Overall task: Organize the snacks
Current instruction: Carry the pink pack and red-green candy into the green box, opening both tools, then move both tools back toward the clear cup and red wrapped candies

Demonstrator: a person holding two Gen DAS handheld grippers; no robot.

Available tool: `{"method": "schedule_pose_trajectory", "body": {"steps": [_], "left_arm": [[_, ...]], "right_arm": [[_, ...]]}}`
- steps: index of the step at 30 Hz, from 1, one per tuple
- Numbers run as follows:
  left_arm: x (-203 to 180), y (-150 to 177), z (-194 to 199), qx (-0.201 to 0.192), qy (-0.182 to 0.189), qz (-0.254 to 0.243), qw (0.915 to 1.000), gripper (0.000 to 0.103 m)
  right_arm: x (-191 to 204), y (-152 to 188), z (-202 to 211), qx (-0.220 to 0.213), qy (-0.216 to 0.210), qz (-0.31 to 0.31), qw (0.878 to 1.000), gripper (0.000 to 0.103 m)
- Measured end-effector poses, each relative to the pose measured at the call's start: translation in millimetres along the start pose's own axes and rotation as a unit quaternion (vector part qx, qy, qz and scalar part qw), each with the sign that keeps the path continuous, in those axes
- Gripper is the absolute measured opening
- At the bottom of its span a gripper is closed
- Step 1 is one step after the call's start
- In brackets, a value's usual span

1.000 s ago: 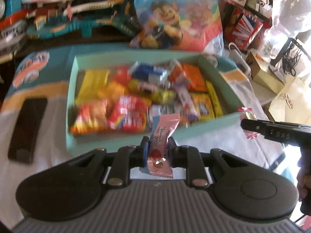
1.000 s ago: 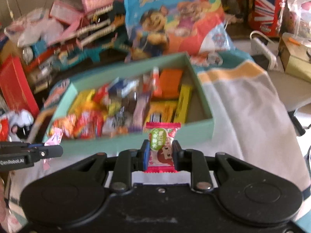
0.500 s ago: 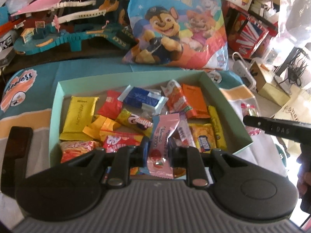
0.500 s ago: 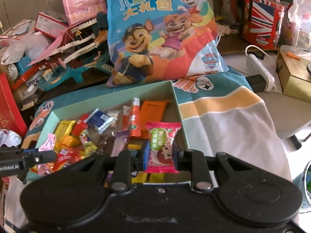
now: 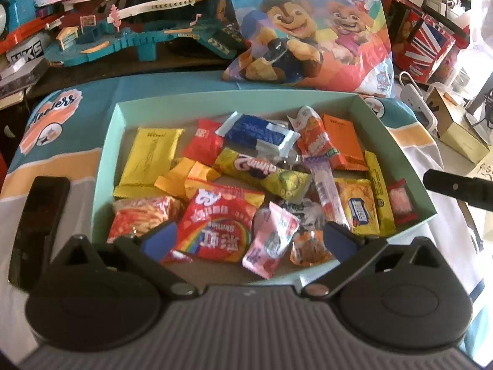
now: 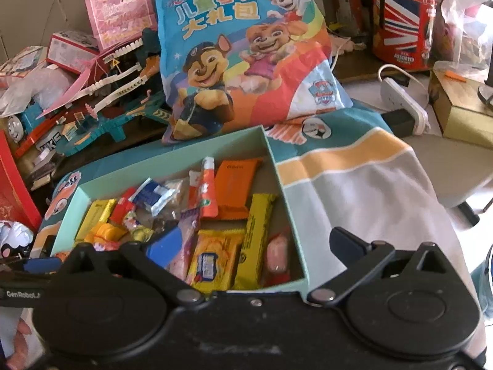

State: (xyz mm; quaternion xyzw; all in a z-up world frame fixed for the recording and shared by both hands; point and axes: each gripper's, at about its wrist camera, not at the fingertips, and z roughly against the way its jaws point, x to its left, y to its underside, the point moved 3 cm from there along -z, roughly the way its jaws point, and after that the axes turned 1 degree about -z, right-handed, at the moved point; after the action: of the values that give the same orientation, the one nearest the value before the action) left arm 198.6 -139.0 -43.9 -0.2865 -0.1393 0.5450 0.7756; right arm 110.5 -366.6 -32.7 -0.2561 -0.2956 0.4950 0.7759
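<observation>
Left wrist view: my left gripper [image 5: 249, 240] hung with jaws spread wide over the box [image 5: 400, 151] near wall; the pink candy [image 5: 271, 243] lay inside, long axis tilted upper-right. My right gripper [image 6: 255, 243] was likewise agape and empty above the box's right corner.

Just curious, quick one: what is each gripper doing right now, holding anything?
Left gripper: open, holding nothing; a pink candy lies in the box below it.
Right gripper: open, holding nothing.
</observation>
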Motion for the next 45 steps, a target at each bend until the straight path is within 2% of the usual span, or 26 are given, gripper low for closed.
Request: {"method": "schedule_pose_trajectory", "body": {"steps": [11, 17, 31, 33, 35, 36, 38, 40, 45], "left_arm": [[-2, 15, 44, -0.021, 0.001, -0.003, 0.9998, 0.103], [-1, 35, 66, -0.023, 0.008, -0.002, 0.9997, 0.103], [-2, 122, 59, 0.049, 0.021, -0.039, 0.9978, 0.103], [-2, 134, 56, 0.057, 0.018, -0.048, 0.9970, 0.103], [1, 143, 52, 0.067, 0.017, -0.049, 0.9964, 0.103], [2, 147, 50, 0.073, 0.018, -0.048, 0.9960, 0.103], [5, 154, 46, 0.082, 0.020, -0.045, 0.9954, 0.103], [5, 159, 42, 0.089, 0.020, -0.047, 0.9947, 0.103], [-2, 162, 34, 0.093, 0.019, -0.065, 0.9933, 0.103]], "right_arm": [[18, 18, 40, 0.002, -0.008, 0.005, 1.000, 0.103], [20, 32, 68, 0.007, -0.014, 0.008, 1.000, 0.103], [-14, 122, 95, 0.106, -0.007, -0.040, 0.993, 0.103], [-17, 128, 96, 0.119, -0.008, -0.048, 0.992, 0.096], [-18, 134, 97, 0.135, -0.014, -0.051, 0.989, 0.080], [-18, 137, 96, 0.142, -0.016, -0.051, 0.988, 0.075], [-17, 144, 97, 0.159, -0.022, -0.044, 0.986, 0.055], [-14, 149, 95, 0.173, -0.031, -0.042, 0.983, 0.049], [-17, 150, 78, 0.178, -0.017, -0.054, 0.982, 0.049]]}}
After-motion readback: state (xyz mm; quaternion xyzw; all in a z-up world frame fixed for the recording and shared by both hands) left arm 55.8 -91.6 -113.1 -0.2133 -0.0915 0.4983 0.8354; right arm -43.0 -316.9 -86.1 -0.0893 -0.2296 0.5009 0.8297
